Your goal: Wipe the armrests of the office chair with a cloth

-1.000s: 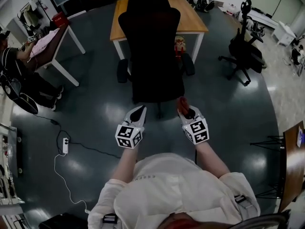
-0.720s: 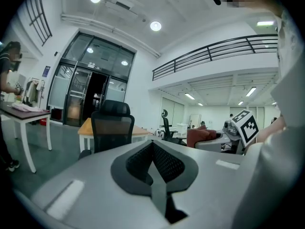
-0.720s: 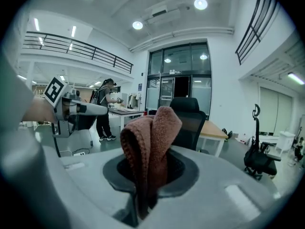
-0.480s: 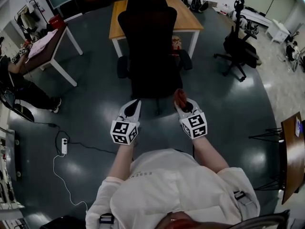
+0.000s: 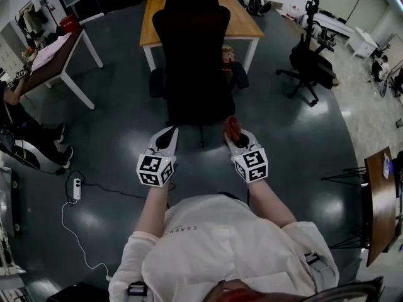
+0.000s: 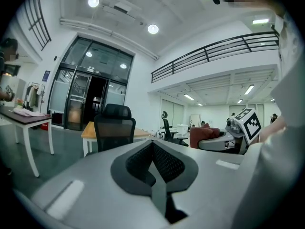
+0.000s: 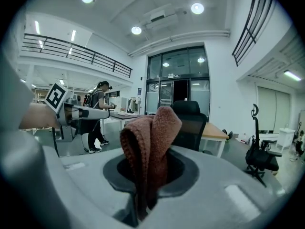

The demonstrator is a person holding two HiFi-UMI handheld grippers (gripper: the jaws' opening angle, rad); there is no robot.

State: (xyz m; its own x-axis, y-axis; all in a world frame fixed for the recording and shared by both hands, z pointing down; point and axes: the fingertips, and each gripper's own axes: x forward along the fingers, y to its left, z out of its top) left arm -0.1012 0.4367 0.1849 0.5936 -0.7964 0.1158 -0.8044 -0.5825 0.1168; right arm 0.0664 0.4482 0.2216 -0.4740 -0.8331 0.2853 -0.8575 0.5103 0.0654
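Right gripper (image 5: pixel 234 138) is clamping a folded reddish-brown cloth (image 7: pixel 150 140), the fold standing up past the jaw tips; left gripper (image 5: pixel 167 136) is sitting with its jaws pressed together and nothing between them. Both are hanging in front of the person, just short of the backrest of the black office chair (image 5: pixel 192 55); the chair is standing between the person and a wooden table (image 5: pixel 245 24).

The cloth is touching neither the right-hand armrest (image 5: pixel 240 74) nor the left-hand armrest (image 5: pixel 156 82); wiping is judged not yet begun, the approach being the step in hand.

Recommendations: the right-hand armrest is lying nearer the cloth and is the sensible first target; the gripper should be passing beside the backrest, not over it; the protruding fold, not the jaw tips, should be meeting the pad, then running along its length under light pressure. Risk: such a chair is likely to swivel or roll when pushed; the free left gripper could be steadying the backrest.
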